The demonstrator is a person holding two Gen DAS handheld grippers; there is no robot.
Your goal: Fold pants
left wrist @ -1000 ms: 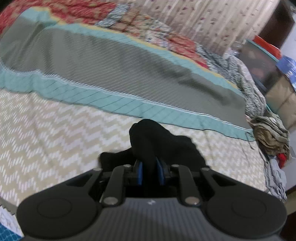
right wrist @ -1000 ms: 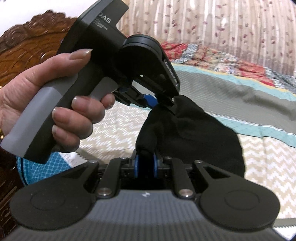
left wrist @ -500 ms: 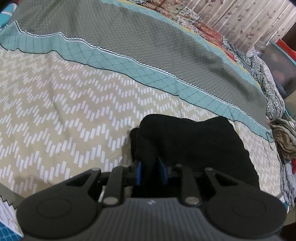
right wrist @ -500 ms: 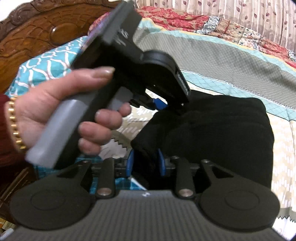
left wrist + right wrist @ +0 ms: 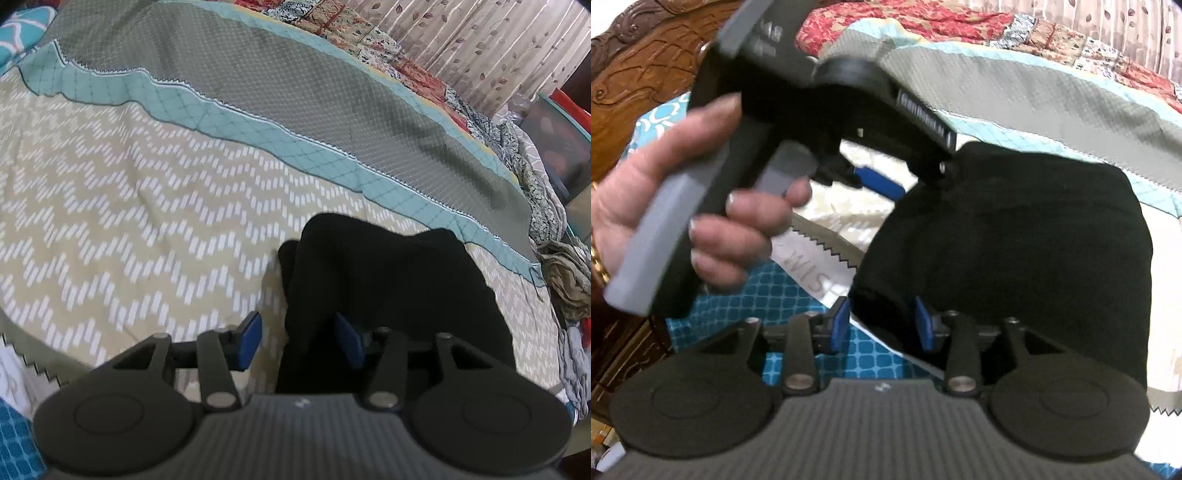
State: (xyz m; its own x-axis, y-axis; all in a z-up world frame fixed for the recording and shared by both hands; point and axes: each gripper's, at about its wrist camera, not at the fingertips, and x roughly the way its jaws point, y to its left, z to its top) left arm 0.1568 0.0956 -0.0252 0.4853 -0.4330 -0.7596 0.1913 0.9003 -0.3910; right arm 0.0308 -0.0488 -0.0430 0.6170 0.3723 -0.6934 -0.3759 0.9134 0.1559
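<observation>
Since the earlier frame my left gripper (image 5: 297,341) has lowered the folded black pants (image 5: 376,291) onto the chevron bedspread (image 5: 122,206). Both jaws are opening: cloth lies between them, no longer pinched, my right gripper (image 5: 882,325) likewise.

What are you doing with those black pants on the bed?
A person holds a gripper in each hand and is folding black pants on the bed. The pants lie bunched in a folded pile. Both the left gripper and the right gripper are opening, letting go, with cloth between the jaws.
</observation>
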